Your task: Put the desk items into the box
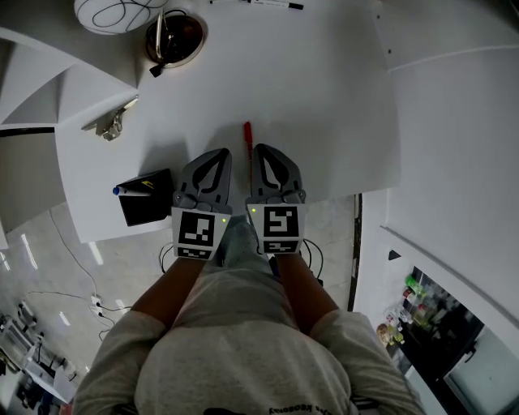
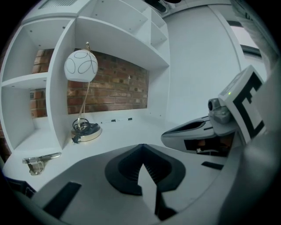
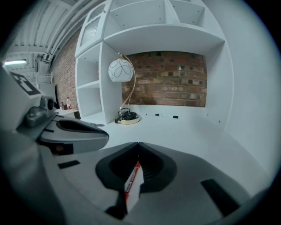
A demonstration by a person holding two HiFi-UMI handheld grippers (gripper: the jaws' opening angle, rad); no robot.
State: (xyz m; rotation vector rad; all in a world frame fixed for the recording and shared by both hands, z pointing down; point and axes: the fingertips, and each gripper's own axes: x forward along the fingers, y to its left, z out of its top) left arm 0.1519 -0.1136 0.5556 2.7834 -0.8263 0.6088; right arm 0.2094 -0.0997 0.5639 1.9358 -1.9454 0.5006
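Note:
Both grippers hover side by side over the near edge of the white desk (image 1: 324, 97). My left gripper (image 1: 220, 156) (image 2: 141, 146) is shut with nothing in it. My right gripper (image 1: 263, 151) (image 3: 138, 144) is shut too. A red marker (image 1: 247, 134) lies on the desk between the two tips; a red and white piece of it (image 3: 133, 183) shows through the slot under the right jaws. A black box (image 1: 147, 198) sits at the desk's near left corner with a blue pen (image 1: 130, 191) lying across it.
A metal clip (image 1: 109, 126) (image 2: 38, 161) lies left near the shelf unit (image 1: 49, 81). A lamp with a white globe (image 2: 81, 66) (image 3: 120, 69) and a cable-wrapped base (image 1: 174, 36) (image 2: 86, 132) (image 3: 128, 117) stands far left. A black-and-white marker (image 1: 268, 4) (image 3: 167, 116) lies by the brick back wall.

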